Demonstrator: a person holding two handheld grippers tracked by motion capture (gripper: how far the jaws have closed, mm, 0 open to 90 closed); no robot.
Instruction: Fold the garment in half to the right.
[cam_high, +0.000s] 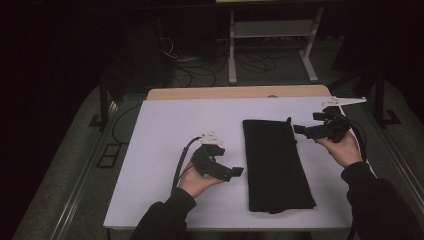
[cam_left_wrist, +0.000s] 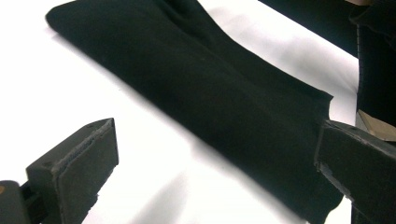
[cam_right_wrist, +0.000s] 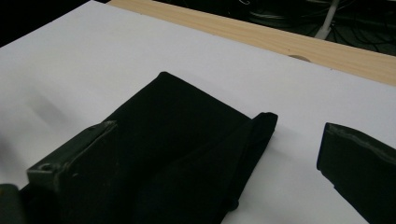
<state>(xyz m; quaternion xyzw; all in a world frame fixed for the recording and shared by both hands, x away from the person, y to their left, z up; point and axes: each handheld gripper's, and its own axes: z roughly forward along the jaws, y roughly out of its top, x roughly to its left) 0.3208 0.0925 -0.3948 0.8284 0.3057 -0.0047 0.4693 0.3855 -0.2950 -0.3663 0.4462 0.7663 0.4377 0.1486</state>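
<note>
A black folded cloth (cam_high: 276, 162) lies lengthwise on the white table top (cam_high: 165, 135), right of centre. My left gripper (cam_high: 236, 172) hovers just left of the cloth's near half, open and empty; in the left gripper view the cloth (cam_left_wrist: 210, 98) stretches across between and beyond the jaws. My right gripper (cam_high: 300, 130) is at the cloth's far right corner, open, holding nothing. The right gripper view shows the cloth's far end (cam_right_wrist: 187, 154) with a raised fold at its right edge.
A bare wooden strip (cam_high: 240, 92) runs along the table's far edge. Beyond it stand a white frame (cam_high: 272, 35) and cables on the floor. Black rails flank the table on both sides.
</note>
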